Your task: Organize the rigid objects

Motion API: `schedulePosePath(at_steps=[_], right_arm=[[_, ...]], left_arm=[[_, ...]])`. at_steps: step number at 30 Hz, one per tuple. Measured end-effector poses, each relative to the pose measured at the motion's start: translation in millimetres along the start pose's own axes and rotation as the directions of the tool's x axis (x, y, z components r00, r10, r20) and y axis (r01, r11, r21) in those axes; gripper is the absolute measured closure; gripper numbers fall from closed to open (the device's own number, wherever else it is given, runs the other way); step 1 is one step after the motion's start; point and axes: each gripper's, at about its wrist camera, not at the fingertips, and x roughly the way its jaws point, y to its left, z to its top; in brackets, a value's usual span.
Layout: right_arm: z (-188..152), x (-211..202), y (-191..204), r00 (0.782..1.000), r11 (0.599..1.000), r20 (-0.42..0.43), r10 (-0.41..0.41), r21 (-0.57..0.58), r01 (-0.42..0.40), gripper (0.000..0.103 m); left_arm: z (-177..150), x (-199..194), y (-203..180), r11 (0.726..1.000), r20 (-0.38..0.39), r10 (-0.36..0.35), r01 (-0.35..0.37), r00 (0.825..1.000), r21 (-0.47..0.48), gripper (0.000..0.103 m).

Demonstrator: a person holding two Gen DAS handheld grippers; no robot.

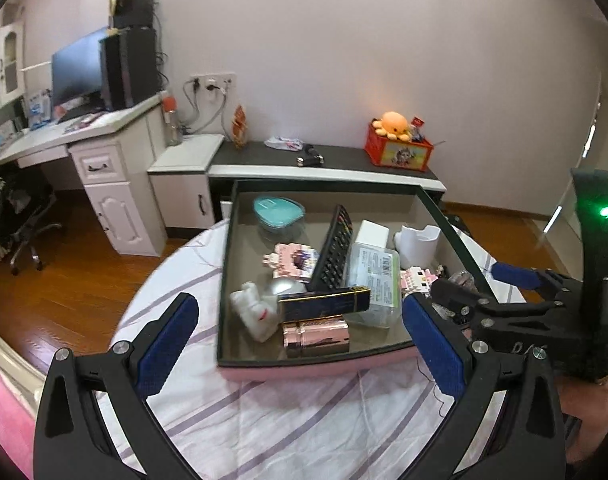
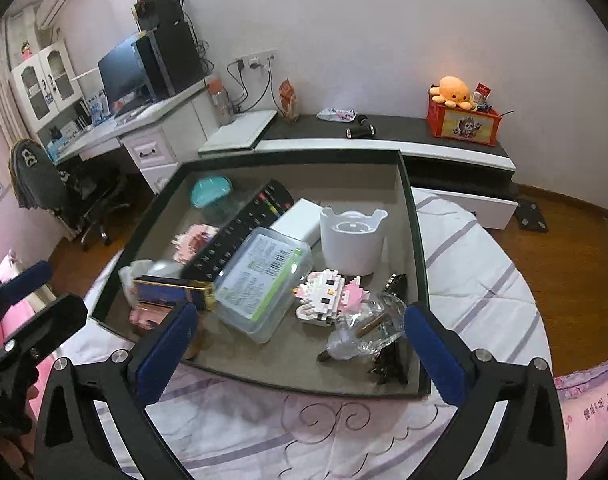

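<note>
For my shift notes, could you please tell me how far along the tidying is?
Apparently done: the remote, white cup, clear plastic case and block figure already lie in the box. In hand: nothing; the left tool and right tool are open and empty. No loose items show on the bedsheet.

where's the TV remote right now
The black remote lies diagonally in the middle of the tray, its near end propped on the clear plastic box, with the white cup to its right in the right wrist view.
</note>
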Motion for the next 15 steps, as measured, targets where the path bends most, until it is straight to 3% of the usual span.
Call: schedulePosePath(at_steps=[8, 15], right_arm=[[0, -56, 22, 0.997, 0.999, 0.066, -0.029, -0.03, 0.031, 0.0], [-22, -145, 49, 0.981, 0.996, 0.191, -0.045, -0.07, 0.059, 0.0]], left_arm=[[-4, -56, 6, 0.998, 0.063, 0.06, -0.059, 0.996, -0.028, 0.0], [-13, -128, 9, 0.994, 0.163, 0.104, -0.1, 0.981, -0.038, 0.0]])
